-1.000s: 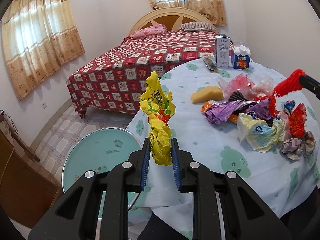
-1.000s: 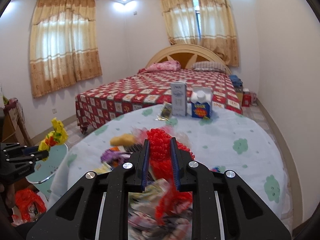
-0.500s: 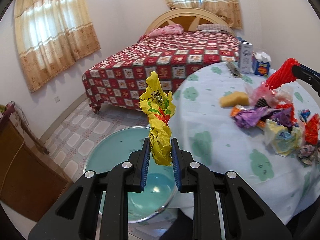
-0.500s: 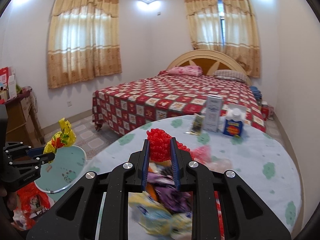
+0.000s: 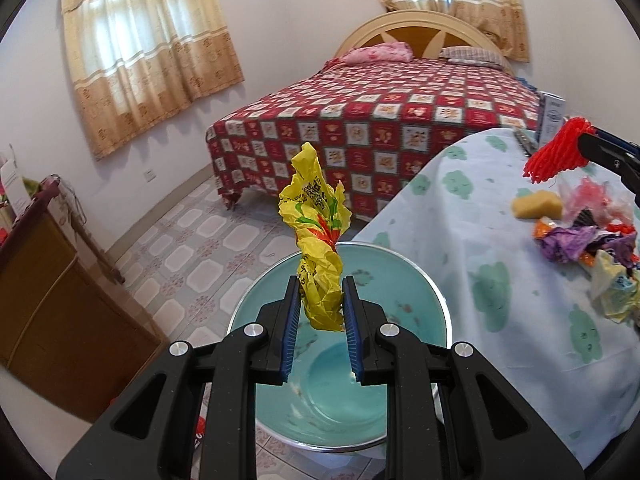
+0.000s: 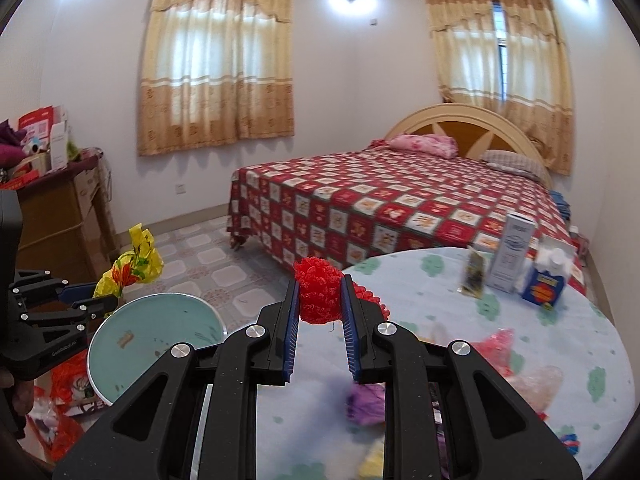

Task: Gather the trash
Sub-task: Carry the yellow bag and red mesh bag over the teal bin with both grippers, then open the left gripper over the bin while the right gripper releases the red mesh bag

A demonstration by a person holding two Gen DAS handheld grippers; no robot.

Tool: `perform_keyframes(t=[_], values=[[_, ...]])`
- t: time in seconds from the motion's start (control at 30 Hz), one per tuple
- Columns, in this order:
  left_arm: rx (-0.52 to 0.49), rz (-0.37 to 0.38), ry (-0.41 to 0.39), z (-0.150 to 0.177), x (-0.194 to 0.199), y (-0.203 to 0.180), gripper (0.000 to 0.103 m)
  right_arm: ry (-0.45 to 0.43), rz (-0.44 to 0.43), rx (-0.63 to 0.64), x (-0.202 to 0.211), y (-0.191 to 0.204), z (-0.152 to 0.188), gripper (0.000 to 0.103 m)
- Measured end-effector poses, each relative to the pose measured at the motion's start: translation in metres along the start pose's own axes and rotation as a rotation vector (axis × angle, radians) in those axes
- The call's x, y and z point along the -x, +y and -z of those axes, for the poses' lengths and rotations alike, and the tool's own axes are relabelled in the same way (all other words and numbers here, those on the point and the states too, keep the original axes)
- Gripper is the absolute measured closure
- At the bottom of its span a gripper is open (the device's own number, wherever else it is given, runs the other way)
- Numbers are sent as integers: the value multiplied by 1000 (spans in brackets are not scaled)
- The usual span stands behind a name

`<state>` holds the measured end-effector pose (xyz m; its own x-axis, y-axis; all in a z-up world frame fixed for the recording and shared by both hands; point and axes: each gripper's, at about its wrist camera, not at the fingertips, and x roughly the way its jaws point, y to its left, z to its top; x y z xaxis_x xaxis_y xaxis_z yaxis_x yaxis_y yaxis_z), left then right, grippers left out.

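Observation:
My left gripper (image 5: 320, 300) is shut on a crumpled yellow wrapper (image 5: 316, 232) and holds it over a round teal basin (image 5: 400, 300) beside the table. My right gripper (image 6: 319, 300) is shut on a red foam net (image 6: 318, 288) above the table's left edge. The red net (image 5: 554, 152) also shows at the right of the left wrist view. The wrapper (image 6: 134, 264) and basin (image 6: 152, 332) show at the left of the right wrist view. A pile of crumpled wrappers (image 5: 584, 240) lies on the round table (image 5: 480, 248).
A yellow sponge (image 5: 538, 204), a tall white carton (image 6: 514, 254) and a blue box (image 6: 546, 284) stand on the table. A bed with a red checked cover (image 6: 380, 204) is behind. A wooden cabinet (image 5: 48, 300) stands at the left. Red bags (image 6: 68, 380) lie on the floor by the basin.
Both grippers swung left, away from the table's middle. The left one now holds the yellow wrapper over the basin. The right one lifted the red net off the pile toward the table's edge.

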<state>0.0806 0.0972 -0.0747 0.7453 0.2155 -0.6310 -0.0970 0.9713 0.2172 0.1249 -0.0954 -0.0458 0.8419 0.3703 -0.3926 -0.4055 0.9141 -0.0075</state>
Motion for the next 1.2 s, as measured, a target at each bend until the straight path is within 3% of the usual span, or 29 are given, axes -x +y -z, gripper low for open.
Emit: perform_keyframes(t=[0.6,1.07,1.13,1.17,1.2], values=[[43,-110,72,16,-20,44,81,40,-128,42,-45,46,4,82],[64,-90,80,16,-24,51,78,57,-191,68,-58,69,3,82],[58,-69,80,17,-23,49,76,67,-202,69,-59,71,4,79],[48,-60,78,17,-23,45,74,69,-211,62,-60,71,5,71],[44,-58,78,18,-23,43,59,72,-218,54,-60,70,5,54]])
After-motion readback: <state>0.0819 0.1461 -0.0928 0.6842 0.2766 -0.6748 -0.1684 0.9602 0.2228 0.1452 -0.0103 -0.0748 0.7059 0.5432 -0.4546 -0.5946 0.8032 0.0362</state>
